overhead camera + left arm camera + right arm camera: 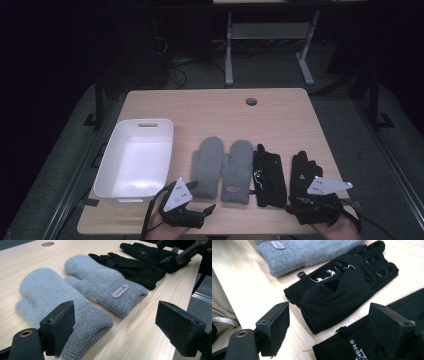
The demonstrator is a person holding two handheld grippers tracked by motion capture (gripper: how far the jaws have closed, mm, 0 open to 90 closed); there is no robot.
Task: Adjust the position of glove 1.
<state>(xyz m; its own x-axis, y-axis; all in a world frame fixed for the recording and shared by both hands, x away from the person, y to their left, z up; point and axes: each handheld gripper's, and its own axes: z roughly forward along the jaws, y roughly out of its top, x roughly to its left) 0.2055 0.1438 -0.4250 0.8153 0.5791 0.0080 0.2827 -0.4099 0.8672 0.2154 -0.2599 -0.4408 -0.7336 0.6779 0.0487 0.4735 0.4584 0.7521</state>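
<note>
The wooden table [280, 120] fills mid-frame in the high view, with a white plastic bin [135, 159] at left. Lower centre lie two grey mittens [222, 167], then two black gloves [280, 175]. Left gripper [200, 212] and right gripper [295, 209] hover at the bottom edge, jaws apart, empty.

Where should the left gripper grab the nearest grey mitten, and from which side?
Probably at the ribbed cuff of the left grey mitten: it lies flat with the cuff toward the table's near edge, just ahead of the open left gripper. Come in low from that near edge, one jaw over the cuff. The fluffy body looks harder to pinch.
</note>
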